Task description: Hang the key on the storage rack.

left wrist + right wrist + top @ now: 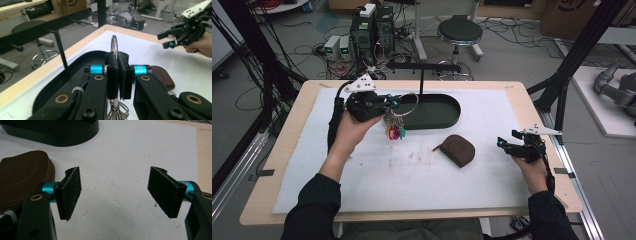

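Steel key ring (408, 104), clamped on edge in the closed left gripper (388, 103), hangs just below-left of the rack's peg bar (422, 66); right gripper (507, 144) idles open, empty.

key ring (404, 107) over tray (447, 121) left end | pouch (457, 149) before tray, on mat (377, 180)

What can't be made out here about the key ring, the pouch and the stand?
- Keys: high view, too small to count; left gripper view, cut off by the bottom edge.
- Key ring: lower part hidden between the left hand-held gripper pads.
- Brown pouch: right gripper view, cut by the left edge; contents unseen.
- Stand's hooks: high view, too small.
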The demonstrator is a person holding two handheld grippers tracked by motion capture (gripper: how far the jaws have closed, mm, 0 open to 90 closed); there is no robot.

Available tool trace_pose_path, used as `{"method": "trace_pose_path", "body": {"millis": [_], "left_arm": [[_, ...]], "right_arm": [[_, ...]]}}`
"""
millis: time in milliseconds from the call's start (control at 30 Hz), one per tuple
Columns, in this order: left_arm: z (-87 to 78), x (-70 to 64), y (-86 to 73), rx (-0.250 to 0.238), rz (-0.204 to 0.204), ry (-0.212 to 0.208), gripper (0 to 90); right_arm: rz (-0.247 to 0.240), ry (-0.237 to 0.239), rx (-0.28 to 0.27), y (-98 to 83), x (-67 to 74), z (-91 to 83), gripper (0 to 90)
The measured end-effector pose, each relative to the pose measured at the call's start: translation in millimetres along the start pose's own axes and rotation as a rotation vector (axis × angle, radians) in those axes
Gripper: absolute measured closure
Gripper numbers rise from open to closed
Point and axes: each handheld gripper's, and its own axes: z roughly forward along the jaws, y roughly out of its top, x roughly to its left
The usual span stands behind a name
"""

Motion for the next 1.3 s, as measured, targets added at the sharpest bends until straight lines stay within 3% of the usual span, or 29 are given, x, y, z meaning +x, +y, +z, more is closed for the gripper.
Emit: {"method": "trace_pose_path", "body": {"millis": [433, 633, 1300], "left_arm": [[9.0, 24.7, 15.2, 0.004, -0.005, 0.068, 86.5], [13.5, 34.3, 16.8, 0.021, -0.014, 0.124, 86.5], [28.4, 66.7, 2.3, -0.017, -0.100, 0.215, 86.4]], "right_arm": [[-0.006, 0.000, -0.002, 0.5, 0.7, -0.4, 27.4], [-0.003, 0.000, -0.005, 0.6, 0.4, -0.8, 27.4], [-0.006, 0.000, 0.000, 0.7, 1.1, 0.8, 27.4]]}}
